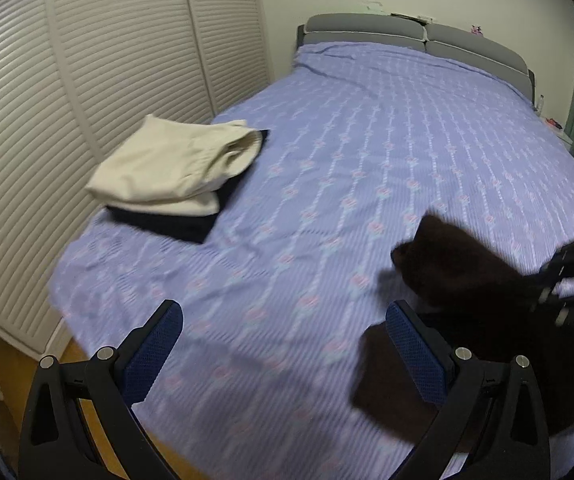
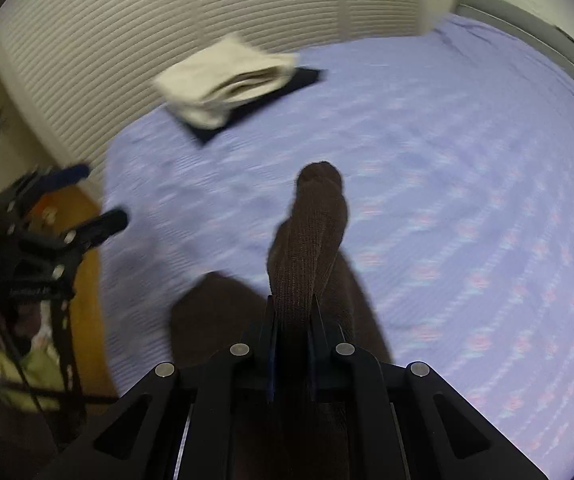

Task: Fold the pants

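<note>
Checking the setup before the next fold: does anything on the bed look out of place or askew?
Little stands out. The cream folded garment sits skewed on the dark folded one beneath, whose corners stick out. The brown pants hang bunched from the right gripper, its jaws shut on them. The left gripper is open and empty.

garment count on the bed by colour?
Cream: 1, folded cream pants, top of the stack
Dark navy: 1, folded navy garment, under it
Brown: 1, brown pants, clamped in the right hand-held gripper
Total: 3
</note>
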Motion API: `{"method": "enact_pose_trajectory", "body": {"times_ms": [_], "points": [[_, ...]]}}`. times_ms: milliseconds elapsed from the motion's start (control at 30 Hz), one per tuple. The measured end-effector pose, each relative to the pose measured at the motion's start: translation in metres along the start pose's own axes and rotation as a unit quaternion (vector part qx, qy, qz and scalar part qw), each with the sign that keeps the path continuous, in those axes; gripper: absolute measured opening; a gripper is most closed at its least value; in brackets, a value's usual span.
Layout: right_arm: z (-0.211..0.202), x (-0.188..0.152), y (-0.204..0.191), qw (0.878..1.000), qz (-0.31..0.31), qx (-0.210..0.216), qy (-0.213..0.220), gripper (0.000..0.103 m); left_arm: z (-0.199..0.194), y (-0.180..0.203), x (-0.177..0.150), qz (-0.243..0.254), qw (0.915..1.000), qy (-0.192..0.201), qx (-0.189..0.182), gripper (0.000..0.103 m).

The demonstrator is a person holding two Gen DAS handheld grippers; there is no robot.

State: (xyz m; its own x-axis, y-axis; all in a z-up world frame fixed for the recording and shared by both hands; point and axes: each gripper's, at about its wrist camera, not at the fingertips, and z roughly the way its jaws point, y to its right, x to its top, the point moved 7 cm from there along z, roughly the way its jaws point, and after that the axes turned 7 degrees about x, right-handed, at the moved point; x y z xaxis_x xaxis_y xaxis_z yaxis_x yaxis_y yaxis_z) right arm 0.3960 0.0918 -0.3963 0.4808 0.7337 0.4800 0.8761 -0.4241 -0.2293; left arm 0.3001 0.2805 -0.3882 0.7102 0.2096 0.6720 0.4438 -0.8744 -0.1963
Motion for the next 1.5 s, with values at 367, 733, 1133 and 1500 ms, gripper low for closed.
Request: {"method": "enact_pose_trajectory", "body": {"times_ms": [367, 733, 1133, 1500], "points": [[0.036, -0.034, -0.076, 1.0, -0.022, 0.012, -0.001, 0.012, -0.019, -0.043, -0.04, -0.042, 0.9988, -0.019, 0.013, 0.103], [0.08, -0.06, -0.09, 0.999, -0.023, 0.02, -0.035, 0.012, -0.02, -0.038, -0.035, -0.033, 0.9994, -0.004, 0.005, 0.103], [0.107, -0.079, -0.079, 1.0, 0.013, 0.007, -0.014, 0.034, -0.012, -0.004, -0.01, 0.011, 0.9994, 0.028, -0.015, 0.103], [-0.028, -0.137, -0.049, 0.978, 0.148, -0.121, 0.084, 0.049, -0.035, 0.089, -0.014, 0.084, 0.9914, 0.033, -0.095, 0.103]]}}
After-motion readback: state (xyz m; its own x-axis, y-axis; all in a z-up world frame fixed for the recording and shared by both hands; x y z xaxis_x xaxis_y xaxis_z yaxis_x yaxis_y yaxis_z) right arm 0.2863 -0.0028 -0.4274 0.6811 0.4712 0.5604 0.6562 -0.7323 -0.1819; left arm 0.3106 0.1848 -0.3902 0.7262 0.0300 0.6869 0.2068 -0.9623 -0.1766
